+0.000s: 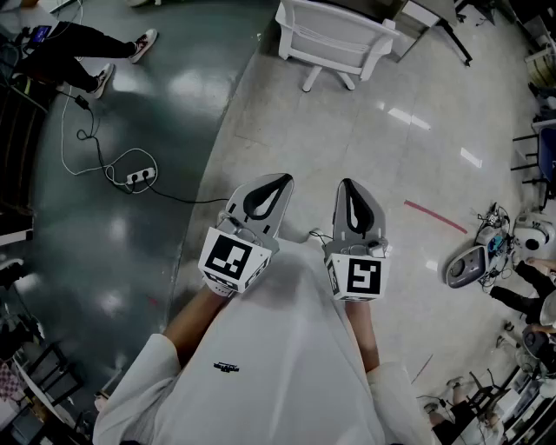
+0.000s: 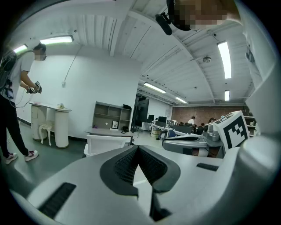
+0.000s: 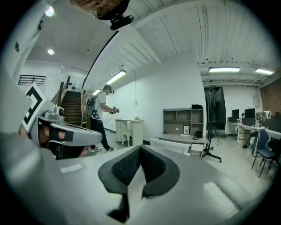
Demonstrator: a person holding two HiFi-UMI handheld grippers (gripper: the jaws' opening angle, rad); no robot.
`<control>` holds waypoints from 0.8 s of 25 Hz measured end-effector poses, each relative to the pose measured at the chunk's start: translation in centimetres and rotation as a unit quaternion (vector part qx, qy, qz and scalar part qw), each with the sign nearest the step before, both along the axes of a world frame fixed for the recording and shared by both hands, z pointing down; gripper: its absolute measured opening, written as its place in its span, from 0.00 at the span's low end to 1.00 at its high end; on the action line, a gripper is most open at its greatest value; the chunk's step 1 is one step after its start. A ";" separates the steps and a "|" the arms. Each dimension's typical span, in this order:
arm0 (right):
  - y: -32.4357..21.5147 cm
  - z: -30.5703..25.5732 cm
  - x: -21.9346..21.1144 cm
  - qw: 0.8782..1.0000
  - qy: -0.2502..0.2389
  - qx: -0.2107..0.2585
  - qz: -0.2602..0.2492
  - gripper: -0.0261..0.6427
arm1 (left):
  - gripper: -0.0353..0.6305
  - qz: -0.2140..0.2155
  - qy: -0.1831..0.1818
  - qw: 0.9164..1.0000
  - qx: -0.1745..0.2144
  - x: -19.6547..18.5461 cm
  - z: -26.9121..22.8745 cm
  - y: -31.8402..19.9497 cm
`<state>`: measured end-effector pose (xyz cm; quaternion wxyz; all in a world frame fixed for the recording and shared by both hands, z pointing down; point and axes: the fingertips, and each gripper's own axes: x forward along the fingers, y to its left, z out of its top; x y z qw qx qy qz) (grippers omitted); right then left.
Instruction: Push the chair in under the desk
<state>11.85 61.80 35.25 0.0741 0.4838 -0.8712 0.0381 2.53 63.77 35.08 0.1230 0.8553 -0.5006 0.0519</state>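
Note:
A white chair (image 1: 334,39) stands a few steps ahead on the pale floor, its back toward me, in front of a grey desk (image 1: 419,12). In the left gripper view the chair (image 2: 105,145) sits before the desk (image 2: 107,131). The right gripper view shows the same chair (image 3: 169,146) and desk (image 3: 175,138). My left gripper (image 1: 280,181) and right gripper (image 1: 347,184) are held side by side near my chest, both pointing at the chair and well short of it. Both are shut with nothing between the pads (image 2: 127,165) (image 3: 127,166).
A power strip (image 1: 139,176) with a white cable lies on the dark floor to the left. A person (image 1: 78,48) stands at the far left. A red tape line (image 1: 434,217) and floor equipment (image 1: 469,265) are on the right. A shelf unit (image 2: 112,116) stands behind the desk.

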 end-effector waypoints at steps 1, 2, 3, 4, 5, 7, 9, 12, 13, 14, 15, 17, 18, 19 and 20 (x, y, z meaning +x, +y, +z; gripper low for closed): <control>-0.3 0.1 -0.7 1.000 0.000 0.001 0.000 0.06 | 0.06 0.001 -0.001 1.000 -0.001 -0.8 0.2 -0.2; -0.6 0.3 -1.4 1.000 0.000 0.001 0.001 0.06 | 0.06 0.002 -0.001 1.000 -0.001 -1.6 0.4 -0.4; -0.8 0.4 -2.1 1.000 0.000 0.001 0.003 0.06 | 0.06 0.002 0.000 1.000 -0.002 -2.4 0.6 -0.5; -0.9 0.6 -2.8 1.000 0.002 0.000 0.004 0.06 | 0.06 0.003 0.001 1.000 -0.004 -3.1 0.7 -0.7; -1.1 0.7 -3.5 1.000 0.004 -0.002 0.005 0.06 | 0.06 0.004 0.003 1.000 -0.005 -3.9 0.8 -0.9; -1.6 0.8 -4.6 1.000 0.008 -0.005 0.008 0.06 | 0.06 0.009 0.005 1.000 -0.006 -5.1 0.9 -1.4; -2.3 0.8 -5.7 1.000 0.011 -0.007 0.016 0.06 | 0.06 0.015 0.006 1.000 -0.004 -6.2 0.8 -2.3; -3.2 1.0 -7.0 0.999 -0.008 -0.011 0.035 0.06 | 0.06 0.018 0.011 1.000 0.000 -8.1 0.7 -3.3; -3.5 1.0 -7.5 0.999 -0.014 -0.012 0.037 0.06 | 0.06 0.018 0.013 1.000 0.000 -8.7 0.7 -3.6; -3.7 1.1 -8.0 0.999 -0.016 -0.013 0.038 0.06 | 0.06 0.018 0.015 1.000 0.000 -9.4 0.7 -3.8; -3.9 1.3 -8.5 0.999 -0.015 -0.015 0.039 0.06 | 0.06 0.016 0.018 1.000 -0.001 -10.2 0.8 -3.9; -4.4 1.5 -9.5 0.999 -0.007 -0.016 0.042 0.06 | 0.06 0.012 0.023 1.000 -0.005 -11.6 1.1 -4.1; -4.7 1.7 -10.0 0.999 -0.003 -0.017 0.042 0.06 | 0.06 0.011 0.025 1.000 -0.006 -12.3 1.3 -4.3; -4.9 1.7 -10.6 0.999 -0.001 -0.018 0.043 0.06 | 0.06 0.011 0.027 1.000 -0.008 -13.0 1.5 -4.5; -5.2 1.7 -11.1 0.999 -0.001 -0.020 0.044 0.06 | 0.06 0.011 0.028 0.999 -0.009 -13.5 1.7 -4.7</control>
